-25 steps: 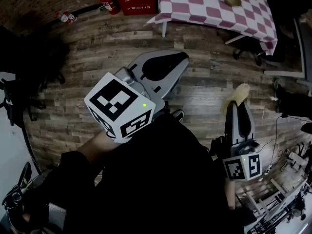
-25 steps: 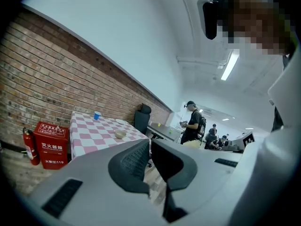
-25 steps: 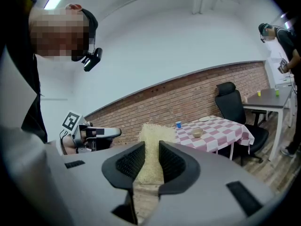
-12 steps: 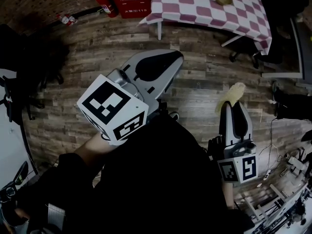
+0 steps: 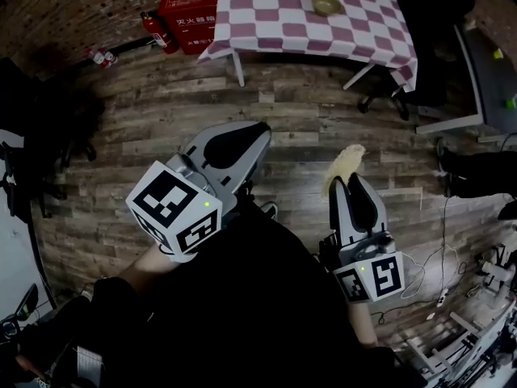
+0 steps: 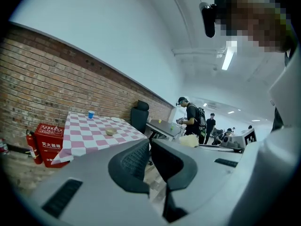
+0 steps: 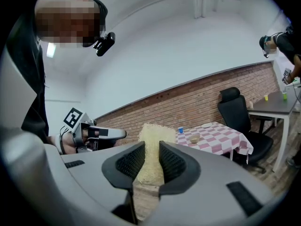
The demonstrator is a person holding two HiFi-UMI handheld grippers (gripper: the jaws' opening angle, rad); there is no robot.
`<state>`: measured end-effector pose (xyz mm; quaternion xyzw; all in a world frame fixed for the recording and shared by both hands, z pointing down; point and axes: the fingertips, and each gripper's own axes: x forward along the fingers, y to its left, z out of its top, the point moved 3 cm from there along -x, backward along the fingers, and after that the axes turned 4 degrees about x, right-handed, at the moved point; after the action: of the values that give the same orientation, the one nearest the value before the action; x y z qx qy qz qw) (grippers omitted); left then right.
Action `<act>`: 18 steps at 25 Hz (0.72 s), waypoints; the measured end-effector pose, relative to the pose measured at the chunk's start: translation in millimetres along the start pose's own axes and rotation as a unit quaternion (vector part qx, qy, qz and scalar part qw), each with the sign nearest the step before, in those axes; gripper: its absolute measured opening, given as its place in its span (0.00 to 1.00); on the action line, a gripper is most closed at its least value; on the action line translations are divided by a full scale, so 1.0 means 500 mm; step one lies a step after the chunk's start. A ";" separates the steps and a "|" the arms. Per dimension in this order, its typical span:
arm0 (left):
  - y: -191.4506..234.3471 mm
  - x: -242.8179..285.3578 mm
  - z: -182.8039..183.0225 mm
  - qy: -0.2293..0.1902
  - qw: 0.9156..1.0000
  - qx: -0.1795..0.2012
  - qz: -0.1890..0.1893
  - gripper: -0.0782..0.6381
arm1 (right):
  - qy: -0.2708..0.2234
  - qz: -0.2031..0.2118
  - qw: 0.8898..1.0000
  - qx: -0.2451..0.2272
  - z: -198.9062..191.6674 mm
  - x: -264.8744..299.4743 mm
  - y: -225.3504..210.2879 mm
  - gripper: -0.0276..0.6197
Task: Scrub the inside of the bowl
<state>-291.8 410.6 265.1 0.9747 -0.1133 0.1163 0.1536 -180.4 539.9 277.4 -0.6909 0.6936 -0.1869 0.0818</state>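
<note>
Gripping the scrub pad [image 7: 153, 140] low on its body, my right gripper [image 7: 151, 161] leaves the fibrous top standing clear above the jaws. The pad looks light, soft and springy, so I expect it to squash against a curved wall rather than scrape. Holding it low keeps the working end free. My left gripper [image 6: 149, 149] has its jaws drawn nearly together with nothing between them. Both hang over bare wooden floor [image 5: 161, 111], with cables [image 5: 436, 273] off to my right. The bowl [image 5: 326, 4] sits well apart from me on the checked table [image 5: 266, 14], away from its edges, with a blue cup [image 6: 91, 114] beyond it. It looks small and light and likely to skid on the cloth, so I judge my left should steady its rim. A red box [image 5: 187, 6] and a chair [image 7: 235, 109] flank the table; its near side is open.
</note>
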 end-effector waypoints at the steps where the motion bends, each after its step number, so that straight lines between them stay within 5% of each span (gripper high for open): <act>1: -0.001 0.008 0.000 0.003 1.000 -0.002 0.000 0.14 | -0.009 -0.006 1.000 0.002 0.011 0.003 -0.006 0.20; 8: 0.048 0.092 0.029 0.005 0.999 0.018 -0.035 0.14 | -0.007 -0.038 0.999 0.014 0.030 0.092 -0.065 0.20; 18: 0.347 0.232 0.160 -0.009 0.996 -0.020 -0.086 0.14 | 0.033 -0.111 0.993 0.008 0.101 0.377 -0.131 0.20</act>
<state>-211.3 202.0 268.5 0.9785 -0.0331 0.0917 0.1816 -107.0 347.6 282.9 -0.7565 0.6135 -0.2225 0.0431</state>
